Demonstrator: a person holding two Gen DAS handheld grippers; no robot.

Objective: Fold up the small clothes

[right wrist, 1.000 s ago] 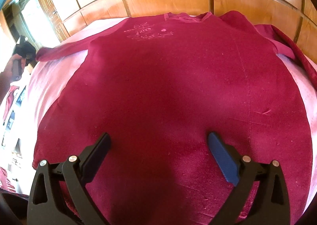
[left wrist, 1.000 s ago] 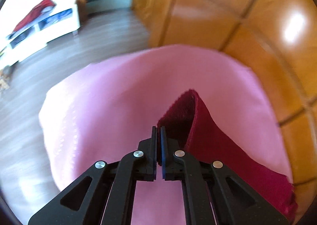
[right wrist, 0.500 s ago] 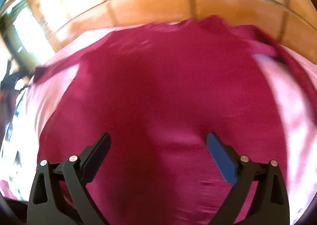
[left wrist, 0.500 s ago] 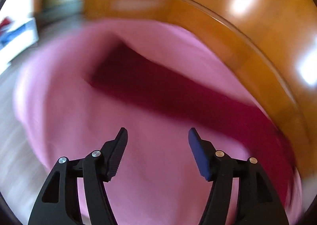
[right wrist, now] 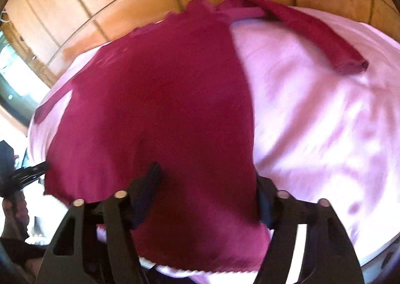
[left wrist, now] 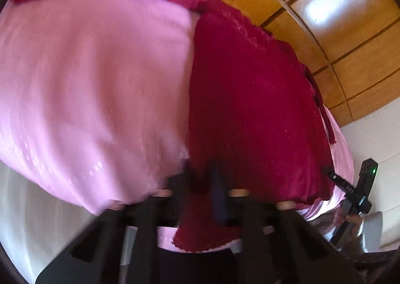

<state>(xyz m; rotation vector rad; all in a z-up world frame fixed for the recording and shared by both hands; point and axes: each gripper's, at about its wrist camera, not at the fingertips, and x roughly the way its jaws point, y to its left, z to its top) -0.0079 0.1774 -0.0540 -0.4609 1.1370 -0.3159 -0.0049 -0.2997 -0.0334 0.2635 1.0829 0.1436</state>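
On the pink sheet [right wrist: 312, 114] in front of the wooden headboard [left wrist: 325, 9] lies the dark red sweater [right wrist: 160, 109], spread flat with both sleeves out to the sides. The left gripper [left wrist: 202, 184] sits at its bottom-left hem corner with cloth between the fingers, nearly closed, though it's too blurry to tell for sure. The right gripper [right wrist: 207, 194] is spread wide over the bottom-right hem.

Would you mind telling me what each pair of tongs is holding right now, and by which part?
The left tongs look closed on the red top's bottom hem corner. The right tongs straddle the opposite hem corner, still open.
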